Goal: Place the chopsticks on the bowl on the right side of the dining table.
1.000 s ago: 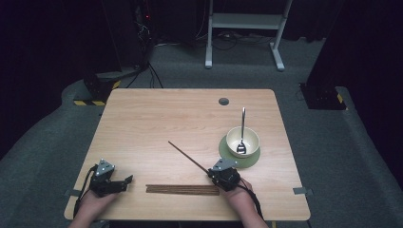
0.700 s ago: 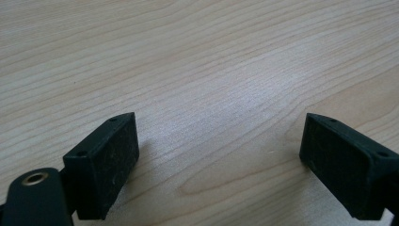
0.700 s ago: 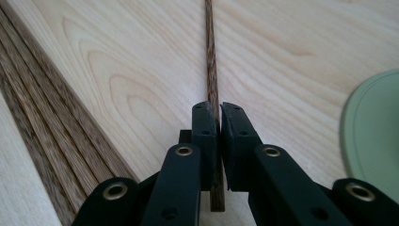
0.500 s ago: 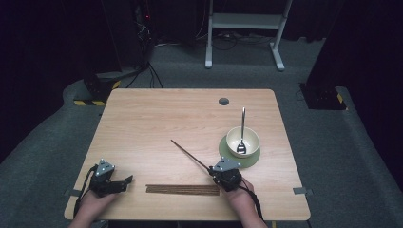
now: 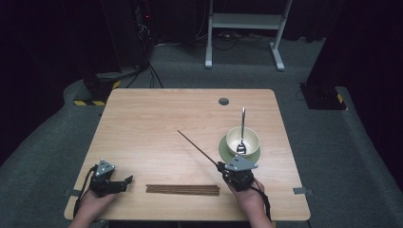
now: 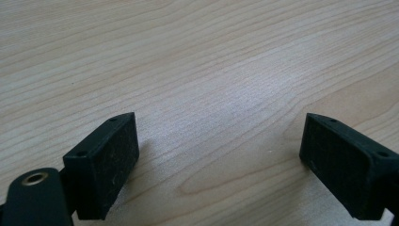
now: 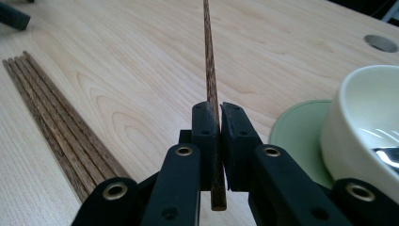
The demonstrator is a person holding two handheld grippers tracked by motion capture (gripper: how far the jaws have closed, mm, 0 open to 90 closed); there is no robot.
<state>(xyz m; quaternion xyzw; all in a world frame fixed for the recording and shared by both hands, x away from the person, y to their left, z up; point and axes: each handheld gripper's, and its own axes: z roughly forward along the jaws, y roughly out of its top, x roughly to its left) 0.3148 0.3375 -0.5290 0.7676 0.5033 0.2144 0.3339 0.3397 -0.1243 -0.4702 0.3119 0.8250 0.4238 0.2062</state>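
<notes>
My right gripper point(image 7: 214, 123) clamps a slim dark-wood chopstick point(image 5: 197, 148) | my left gripper point(image 6: 221, 155) gapes over pale woodgrain table point(image 5: 157, 123)

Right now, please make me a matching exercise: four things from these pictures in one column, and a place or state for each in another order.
Things:
1. left gripper
2. single chopstick
3. spoon
4. bundle of chopsticks

Places or states:
A. stands in the bowl
B. lies flat near the table's front edge
C. open, holding nothing
D. clamped in the right gripper

Pairs: 1-C, 2-D, 3-A, 4-B
</notes>
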